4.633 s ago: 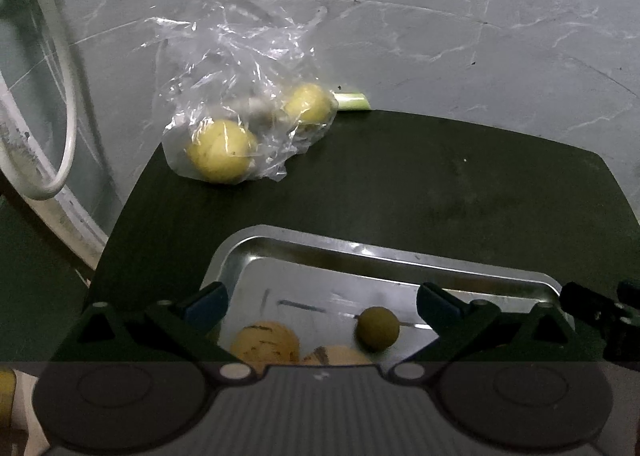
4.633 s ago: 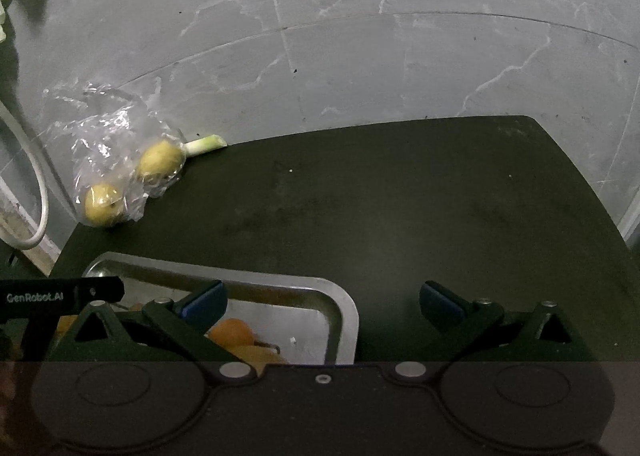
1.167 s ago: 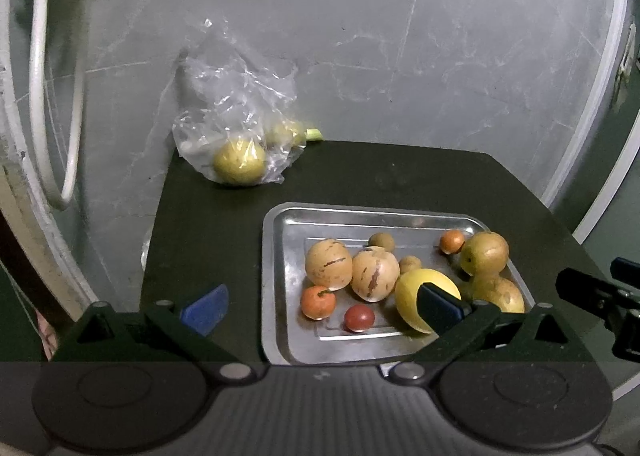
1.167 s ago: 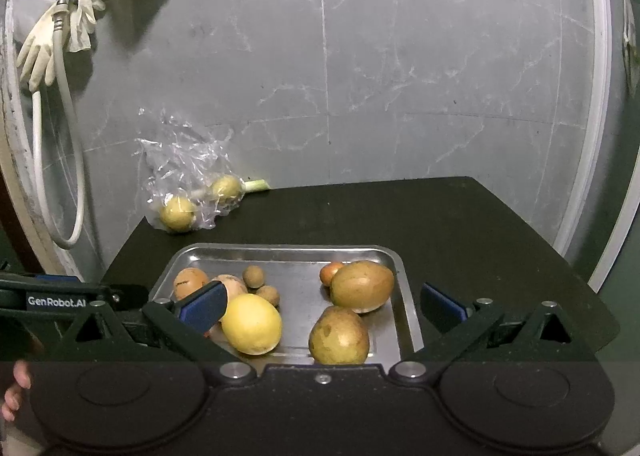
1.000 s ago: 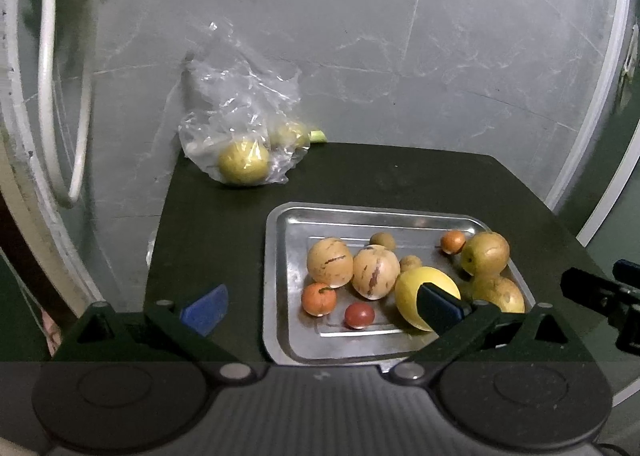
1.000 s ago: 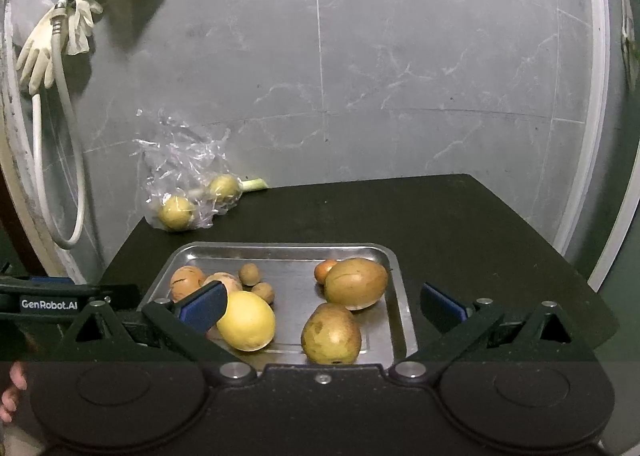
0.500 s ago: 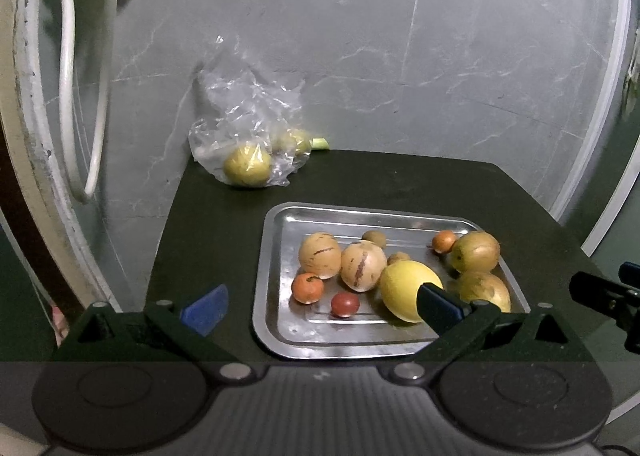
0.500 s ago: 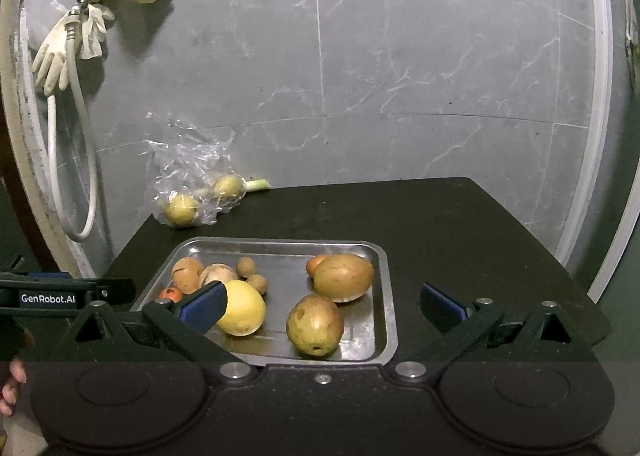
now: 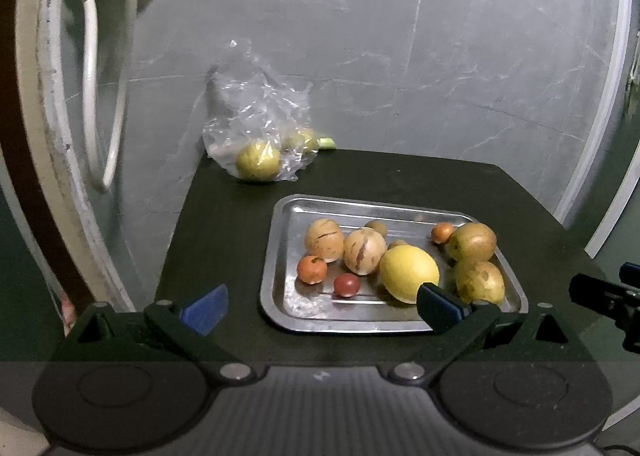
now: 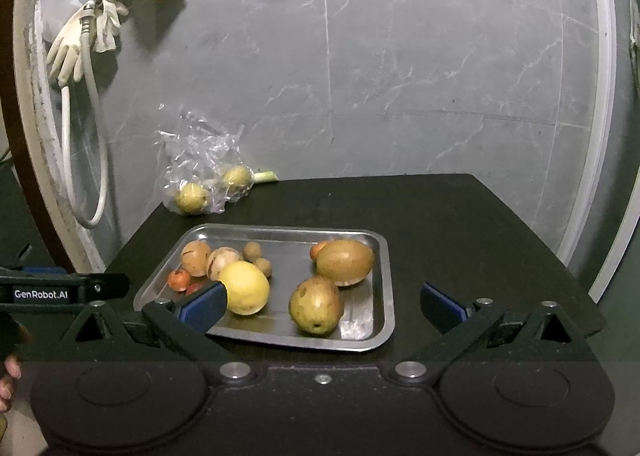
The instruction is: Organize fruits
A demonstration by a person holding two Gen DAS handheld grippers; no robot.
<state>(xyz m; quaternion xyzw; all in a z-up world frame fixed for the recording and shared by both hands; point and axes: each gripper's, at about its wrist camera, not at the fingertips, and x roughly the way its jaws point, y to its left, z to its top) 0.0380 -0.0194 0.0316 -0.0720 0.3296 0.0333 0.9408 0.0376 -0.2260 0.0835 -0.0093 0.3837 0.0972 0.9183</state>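
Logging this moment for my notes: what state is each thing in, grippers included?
Left gripper: open, empty, short of the tray.
Right gripper: open, empty.
Tray: flat on the table, holding loose fruit.
Lemon: in the tray, untouched.
Bag: crumpled, at the table's back corner, two yellow fruits inside.
Gloves: hanging over the hose.

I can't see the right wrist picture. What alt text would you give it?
A steel tray of mixed fruit, with a yellow lemon in front, sits on a dark table. A plastic bag holding two yellow fruits lies behind it by a grey wall; the open right gripper frames the foreground.
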